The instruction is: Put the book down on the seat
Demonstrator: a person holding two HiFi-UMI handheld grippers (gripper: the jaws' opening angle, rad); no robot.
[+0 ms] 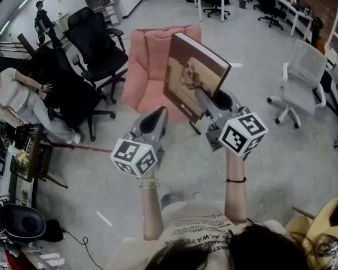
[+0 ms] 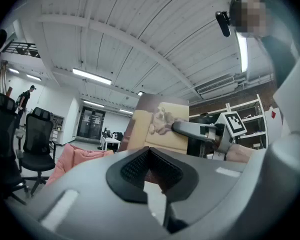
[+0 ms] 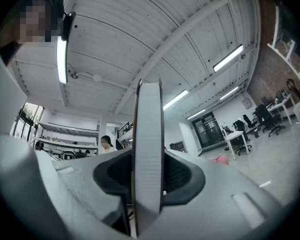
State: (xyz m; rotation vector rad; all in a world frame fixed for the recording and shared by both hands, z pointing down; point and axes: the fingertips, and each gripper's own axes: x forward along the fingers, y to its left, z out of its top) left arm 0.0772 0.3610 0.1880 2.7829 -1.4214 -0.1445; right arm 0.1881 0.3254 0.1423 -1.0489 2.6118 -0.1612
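1. Pink and soft-looking, the seat [image 1: 149, 61] stands on the floor ahead of the person with nothing lying on it, so the book [image 1: 194, 75] is not down yet.
2. The book is in the air, upright. In the head view it hangs over the seat's near right corner, its dog-picture cover turned toward the left tool [image 1: 156, 117].
3. The right tool [image 1: 203, 101] is pinching the book by its lower edge.
   - One jaw lies across the cover and the other is behind it.
   - In the right gripper view the pale page block [image 3: 148, 149] sits wedged between the pads and rises straight up from them.
4. The left tool has its jaws pressed together on nothing. It sits on the near side of the seat, beside the book but clear of it.
5. The left gripper view shows the book [image 2: 162, 126] and the right tool [image 2: 190, 130] above and to the right of the seat [image 2: 82, 156].
6. To my eye, lifting and carrying look done. What remains is to bring the book over the cushion, tip it flat, lower it until it rests, and spread the jaws.
7. A black chair [image 1: 96, 44] stands just left of the seat and a white chair [image 1: 304, 77] well to its right. Neither looks to be in the way.
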